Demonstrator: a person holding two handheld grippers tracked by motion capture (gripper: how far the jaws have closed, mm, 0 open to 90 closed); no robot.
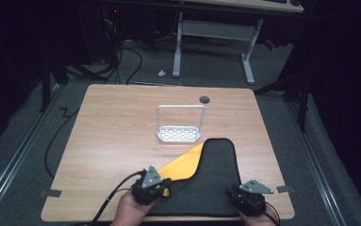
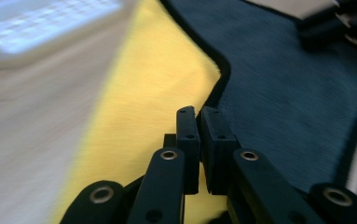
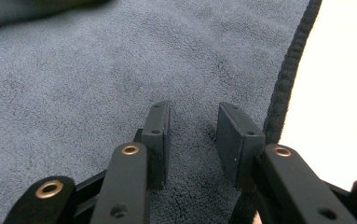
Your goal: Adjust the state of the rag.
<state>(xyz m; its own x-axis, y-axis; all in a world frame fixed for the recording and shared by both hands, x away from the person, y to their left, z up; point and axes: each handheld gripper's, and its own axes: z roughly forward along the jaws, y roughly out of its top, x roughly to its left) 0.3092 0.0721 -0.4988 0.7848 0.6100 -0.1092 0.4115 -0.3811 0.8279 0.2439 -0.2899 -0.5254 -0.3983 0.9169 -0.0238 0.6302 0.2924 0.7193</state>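
Folding the cloth [image 1: 216, 179], by the look of things: dark grey on top, yellow underneath, lying on the near half of the table [image 1: 112, 127], just in front of the white wire rack [image 1: 179, 134]. Left corner turned up and over, baring a yellow wedge that points towards the rack. Left gripper [image 1: 155, 184] at the near end of that wedge, jaws pressed almost together with the cloth's edge seemingly pinched between them, though the pinch itself hidden behind the jaws in the left gripper view. Right gripper [image 1: 251, 197] at the cloth's near right corner, farther from the rack, jaws apart, hovering over or resting on grey pile just inside the black piped edge [image 3: 290, 70], holding nothing. Next, probably: carrying the lifted corner across towards the right side while pinning or pinching the right corner, keeping the hem taut to avoid bunching.
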